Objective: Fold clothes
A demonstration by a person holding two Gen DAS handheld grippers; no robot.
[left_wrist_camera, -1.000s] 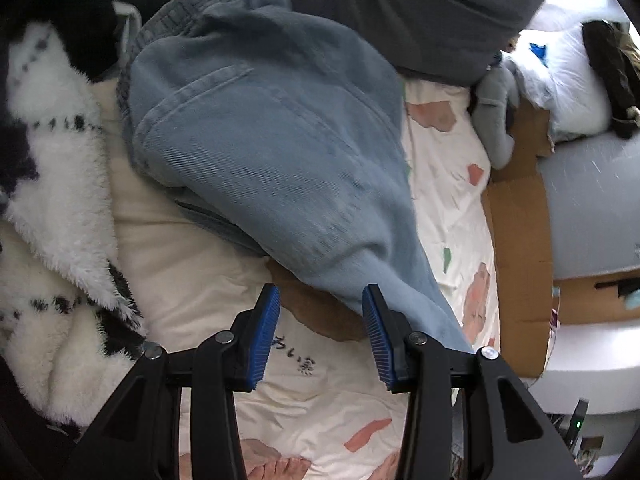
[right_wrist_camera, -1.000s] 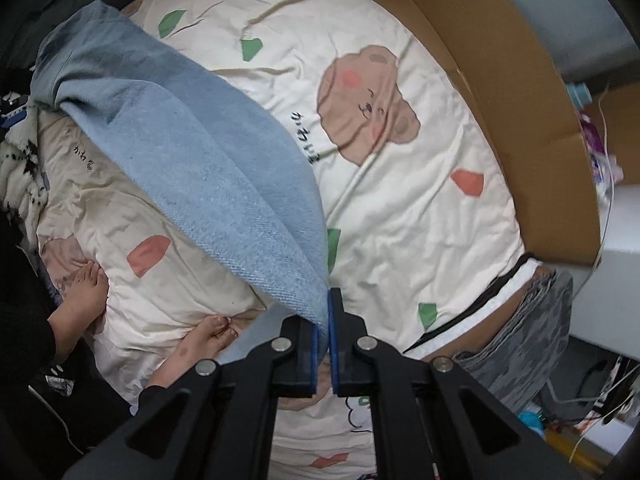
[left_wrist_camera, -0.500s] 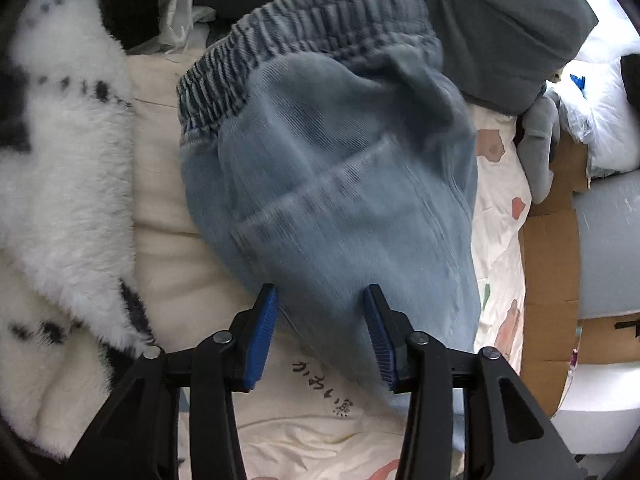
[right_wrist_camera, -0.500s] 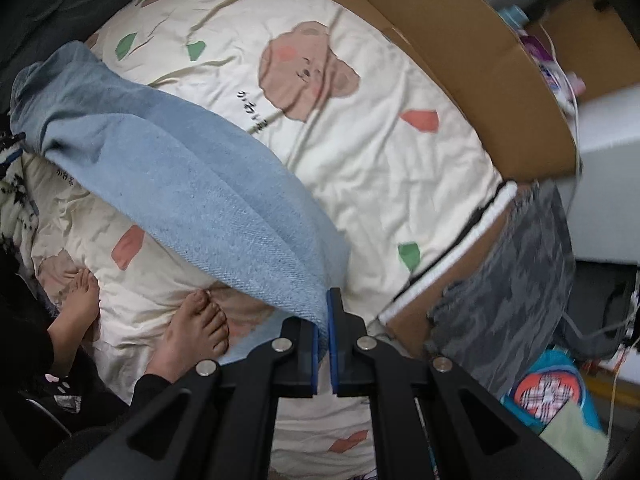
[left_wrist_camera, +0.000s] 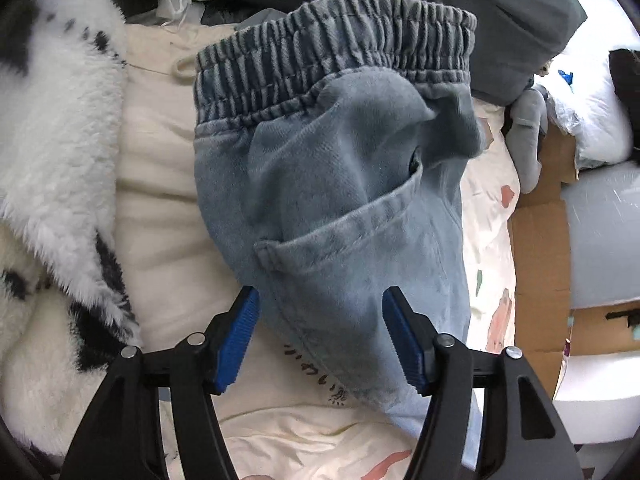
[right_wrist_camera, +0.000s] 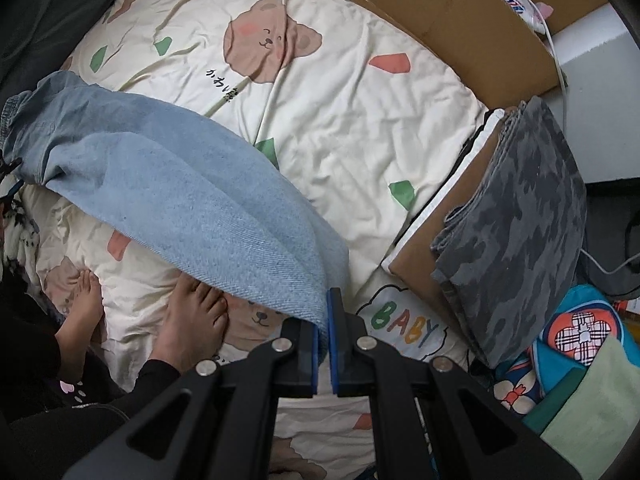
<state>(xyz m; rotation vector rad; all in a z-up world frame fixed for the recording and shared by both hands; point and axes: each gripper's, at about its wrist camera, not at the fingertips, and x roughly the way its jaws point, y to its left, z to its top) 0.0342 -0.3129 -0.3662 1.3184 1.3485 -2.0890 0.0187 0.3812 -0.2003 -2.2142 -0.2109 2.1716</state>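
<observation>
Light blue jeans (left_wrist_camera: 340, 208) with a gathered elastic waistband (left_wrist_camera: 332, 60) lie on a cream bear-print bedsheet (left_wrist_camera: 168, 208). My left gripper (left_wrist_camera: 320, 320) hovers just above the seat of the jeans, below the back pocket, its jaws opening, and the blue pads do not press the denim. In the right wrist view the jeans' leg (right_wrist_camera: 192, 200) stretches from the left up to my right gripper (right_wrist_camera: 325, 304), which is shut on the leg's hem and holds it lifted over the bedsheet (right_wrist_camera: 360, 120).
A white and black fluffy garment (left_wrist_camera: 52, 168) lies left of the jeans, dark grey fabric (left_wrist_camera: 460, 0) behind them. Cardboard (right_wrist_camera: 460, 12) lines the bed's far side. A folded camouflage garment (right_wrist_camera: 516, 220) rests on a box at the right. A person's bare feet (right_wrist_camera: 192, 320) stand on the sheet.
The jeans' waistband has swung into full view as my left gripper sank toward them and its jaws widened. My right gripper carried the hem sideways, bringing the camouflage garment closer.
</observation>
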